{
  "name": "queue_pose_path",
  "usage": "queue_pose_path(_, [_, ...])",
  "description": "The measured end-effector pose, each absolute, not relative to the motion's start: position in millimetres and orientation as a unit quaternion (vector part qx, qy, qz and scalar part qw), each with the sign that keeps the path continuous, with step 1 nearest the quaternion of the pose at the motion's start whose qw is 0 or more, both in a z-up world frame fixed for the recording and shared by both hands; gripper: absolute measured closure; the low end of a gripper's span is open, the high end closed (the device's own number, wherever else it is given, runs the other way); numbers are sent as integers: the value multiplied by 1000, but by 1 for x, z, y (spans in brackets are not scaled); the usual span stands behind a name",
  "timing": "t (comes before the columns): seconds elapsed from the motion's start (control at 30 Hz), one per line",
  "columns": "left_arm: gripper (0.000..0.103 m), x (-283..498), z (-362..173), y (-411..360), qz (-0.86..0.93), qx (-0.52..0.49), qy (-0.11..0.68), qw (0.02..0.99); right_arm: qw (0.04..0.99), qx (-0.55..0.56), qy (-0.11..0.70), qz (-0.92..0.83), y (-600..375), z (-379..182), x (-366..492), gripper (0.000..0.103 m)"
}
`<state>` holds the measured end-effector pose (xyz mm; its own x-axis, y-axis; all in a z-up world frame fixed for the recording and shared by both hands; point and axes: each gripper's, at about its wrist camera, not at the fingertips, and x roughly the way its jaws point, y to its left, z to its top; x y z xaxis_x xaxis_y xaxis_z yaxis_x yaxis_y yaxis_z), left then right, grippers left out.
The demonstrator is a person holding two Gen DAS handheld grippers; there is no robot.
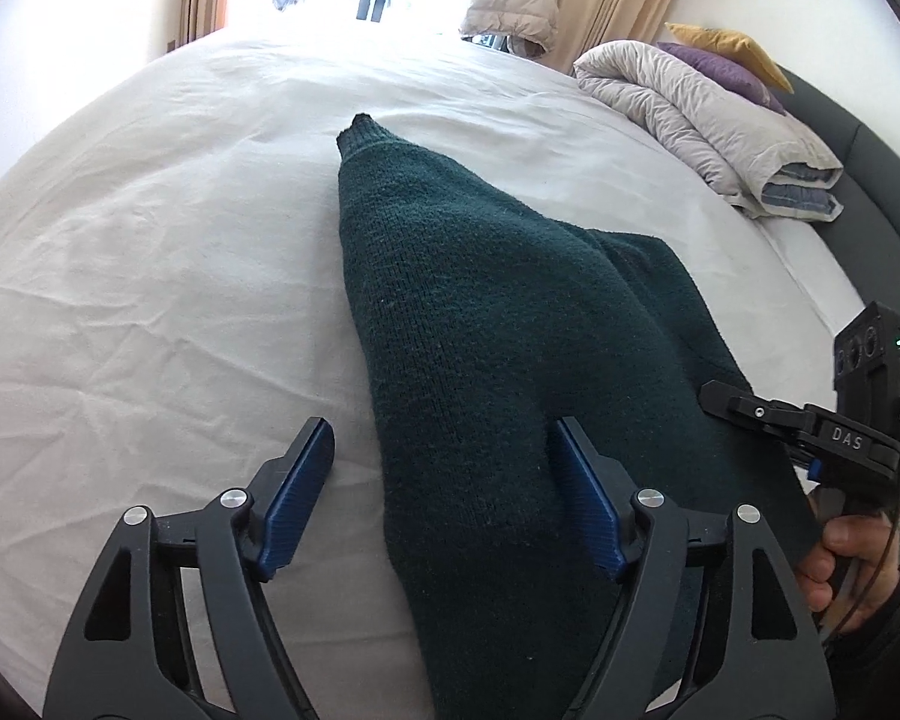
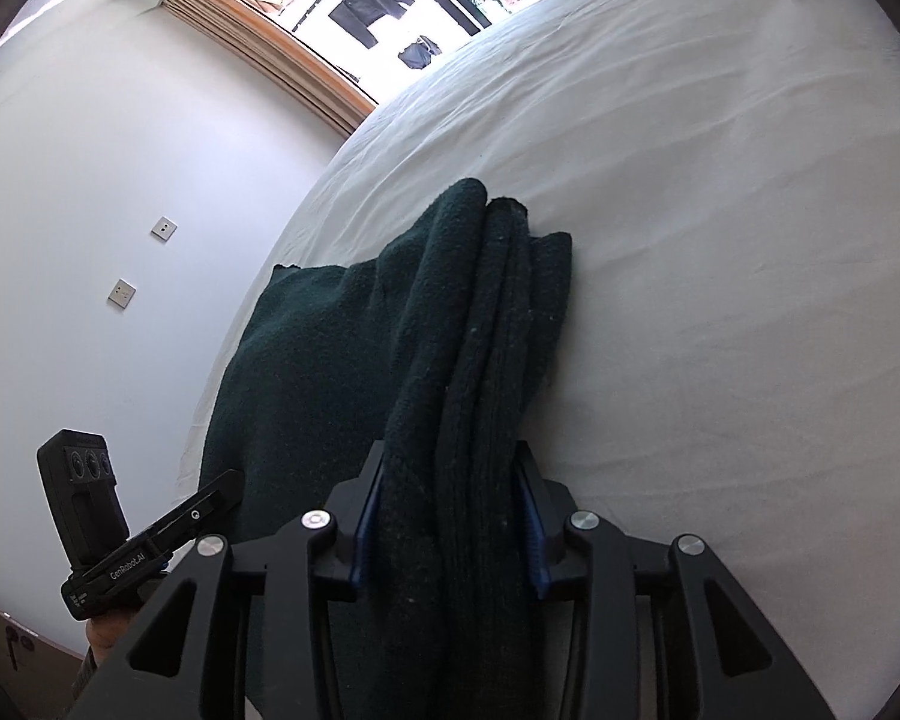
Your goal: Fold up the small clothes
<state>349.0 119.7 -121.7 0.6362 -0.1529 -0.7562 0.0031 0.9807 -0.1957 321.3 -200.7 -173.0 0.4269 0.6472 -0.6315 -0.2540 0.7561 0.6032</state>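
A dark green knit sweater (image 1: 480, 300) lies lengthwise on the white bed sheet (image 1: 150, 240), with a cuff at its far end. My left gripper (image 1: 441, 429) is open wide over its near part: the left finger (image 1: 306, 468) stands on bare sheet and the right finger (image 1: 582, 480) rests against the cloth. In the right wrist view the sweater (image 2: 306, 360) is folded, with bunched layers running up between my right gripper's (image 2: 450, 450) pads. The cloth fills that gap and touches both pads. The right gripper (image 1: 714, 390) also shows at the sweater's right edge, held by a hand (image 1: 834, 546).
A rolled grey duvet (image 1: 708, 114) with purple and yellow pillows sits at the far right by the dark headboard (image 1: 870, 180). A puffy jacket (image 1: 513, 0) hangs by the curtains. The bed edge and a white wall with sockets (image 2: 162, 228) lie left of the sweater.
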Motion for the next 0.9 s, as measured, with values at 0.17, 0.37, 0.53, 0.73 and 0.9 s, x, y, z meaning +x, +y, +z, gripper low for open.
queue_pose_path(0.17, [28, 321, -97, 97, 1, -8, 392, 920, 857, 163, 427, 236, -197, -147, 288, 44])
queue_pose_path(0.37, [23, 276, -61, 80, 24, 16, 340, 940, 889, 142, 380, 211, -214, -113, 238, 39])
queue_pose_path(0.53, [10, 234, -31, 69, 38, 13, 299, 954, 922, 105, 321, 189, -215, -77, 190, 26])
queue_pose_path(0.73, [2, 175, 11, 59, 90, 35, 233, 968, 950, 97, 229, 189, -218, -27, 137, 3])
queue_pose_path(0.9, [0, 120, 52, 57, 100, 24, 163, 981, 978, 72, 125, 150, -219, 20, 95, 0])
